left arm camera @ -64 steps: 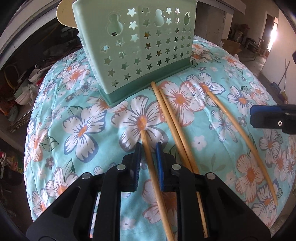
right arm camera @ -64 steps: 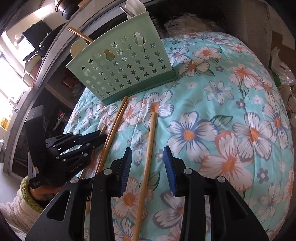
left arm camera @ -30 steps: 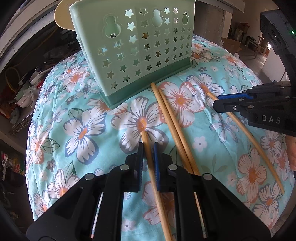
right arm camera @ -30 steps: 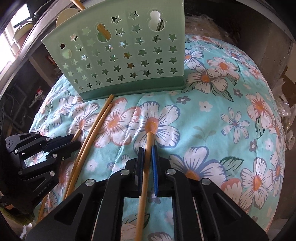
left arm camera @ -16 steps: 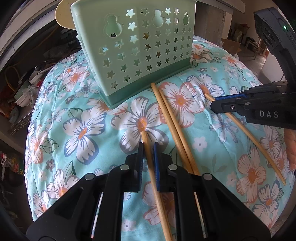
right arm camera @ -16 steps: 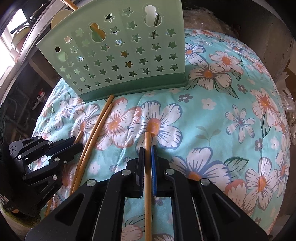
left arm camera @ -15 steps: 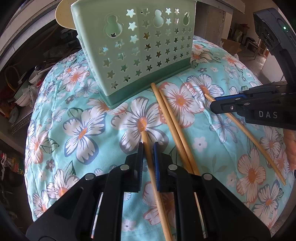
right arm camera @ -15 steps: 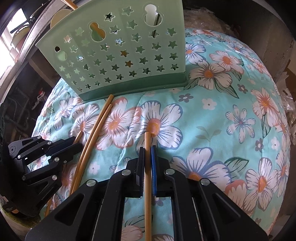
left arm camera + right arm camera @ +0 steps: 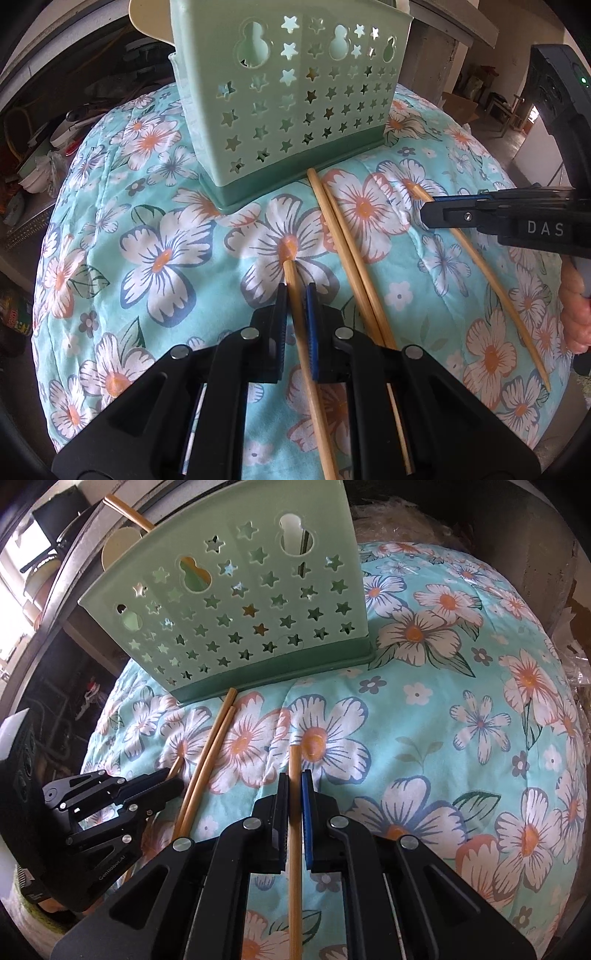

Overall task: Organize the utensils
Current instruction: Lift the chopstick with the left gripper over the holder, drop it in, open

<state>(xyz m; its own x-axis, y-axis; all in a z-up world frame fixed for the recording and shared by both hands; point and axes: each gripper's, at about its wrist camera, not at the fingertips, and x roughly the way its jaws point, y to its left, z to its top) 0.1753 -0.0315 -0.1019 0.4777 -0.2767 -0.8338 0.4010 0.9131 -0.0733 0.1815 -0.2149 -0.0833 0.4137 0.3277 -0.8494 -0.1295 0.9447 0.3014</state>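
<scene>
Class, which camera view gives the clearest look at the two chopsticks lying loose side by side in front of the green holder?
The left wrist view: the pair of loose chopsticks runs unobstructed from the green holder down to the gripper. In the right wrist view the pair is smaller, its lower end hidden behind the grippers.

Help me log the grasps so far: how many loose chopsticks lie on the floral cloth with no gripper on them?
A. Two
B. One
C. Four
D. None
A: the pair of chopsticks lies side by side, free, near the green holder, while the left gripper and right gripper are each shut on a single chopstick.
</scene>
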